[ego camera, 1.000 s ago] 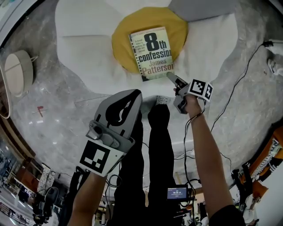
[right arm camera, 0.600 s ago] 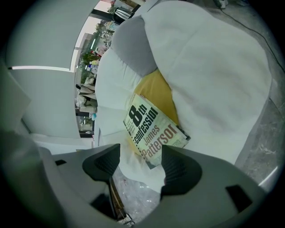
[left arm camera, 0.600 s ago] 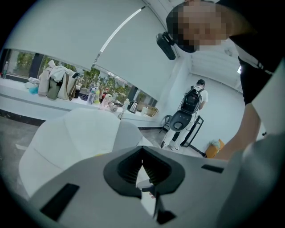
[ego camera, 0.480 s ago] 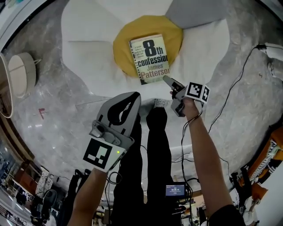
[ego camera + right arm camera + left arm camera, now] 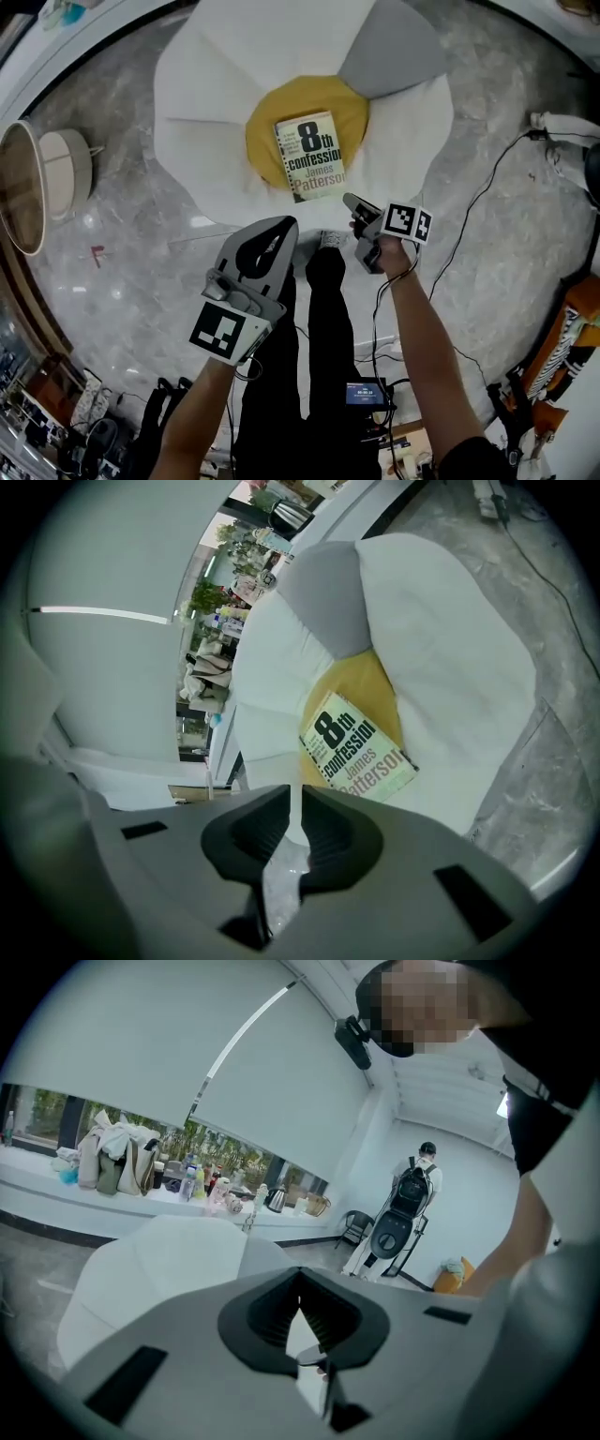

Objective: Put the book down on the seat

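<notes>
The book (image 5: 314, 157), a paperback with a large black "8th" on its pale cover, lies flat on the yellow middle cushion (image 5: 328, 98) of a flower-shaped seat with white petals (image 5: 234, 56). It also shows in the right gripper view, the book (image 5: 356, 750) resting free ahead of the jaws. My right gripper (image 5: 349, 199) hangs just short of the book's near edge; its jaws have just been closing and stand nearly together with nothing between them (image 5: 296, 803). My left gripper (image 5: 281, 225) is lower left of the book, shut and empty (image 5: 300, 1279).
The seat stands on a grey marble floor (image 5: 141, 244). A round side table (image 5: 47, 173) is at the left. A black cable (image 5: 478, 202) runs across the floor at the right. The person's black-clad legs (image 5: 319, 319) are below the seat. Another person (image 5: 417, 1180) stands far off.
Both grippers have lifted away from the seat, which now looks smaller. The right jaws have closed with nothing in them. The book has stayed on the yellow cushion.
</notes>
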The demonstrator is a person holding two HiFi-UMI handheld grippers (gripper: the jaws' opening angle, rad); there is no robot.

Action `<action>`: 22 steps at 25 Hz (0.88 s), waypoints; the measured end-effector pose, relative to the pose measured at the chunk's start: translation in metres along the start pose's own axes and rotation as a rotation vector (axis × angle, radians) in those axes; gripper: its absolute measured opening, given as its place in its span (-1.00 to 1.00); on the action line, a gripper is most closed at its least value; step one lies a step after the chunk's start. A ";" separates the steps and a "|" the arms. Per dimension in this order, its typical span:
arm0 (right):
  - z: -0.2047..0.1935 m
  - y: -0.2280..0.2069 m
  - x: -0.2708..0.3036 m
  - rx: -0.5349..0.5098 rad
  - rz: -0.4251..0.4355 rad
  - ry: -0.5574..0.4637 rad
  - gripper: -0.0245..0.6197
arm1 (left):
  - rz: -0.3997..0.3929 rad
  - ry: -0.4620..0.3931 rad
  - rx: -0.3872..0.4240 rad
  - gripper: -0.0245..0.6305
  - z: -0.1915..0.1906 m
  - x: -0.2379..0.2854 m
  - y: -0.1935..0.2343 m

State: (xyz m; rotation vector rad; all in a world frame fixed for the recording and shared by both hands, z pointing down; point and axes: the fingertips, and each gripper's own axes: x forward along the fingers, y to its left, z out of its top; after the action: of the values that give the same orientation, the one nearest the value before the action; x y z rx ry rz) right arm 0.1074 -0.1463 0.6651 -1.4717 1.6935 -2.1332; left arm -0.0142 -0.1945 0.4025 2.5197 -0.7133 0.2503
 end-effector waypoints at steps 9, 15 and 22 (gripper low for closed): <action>0.000 0.060 -0.049 -0.049 0.045 0.024 -0.87 | -0.006 -0.025 0.060 -0.90 0.049 -0.020 -0.029; 0.003 0.134 -0.095 -0.118 0.118 -0.003 -0.88 | -0.001 -0.055 0.057 -0.90 0.089 -0.040 -0.057; 0.006 0.234 -0.157 -0.175 0.246 -0.072 -0.88 | -0.020 -0.073 0.063 -0.90 0.128 -0.075 -0.092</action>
State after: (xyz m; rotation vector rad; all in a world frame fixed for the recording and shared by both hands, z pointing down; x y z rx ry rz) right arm 0.0832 -0.1579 0.3844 -1.2800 1.9617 -1.8282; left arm -0.0240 -0.1601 0.2321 2.6065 -0.7182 0.1768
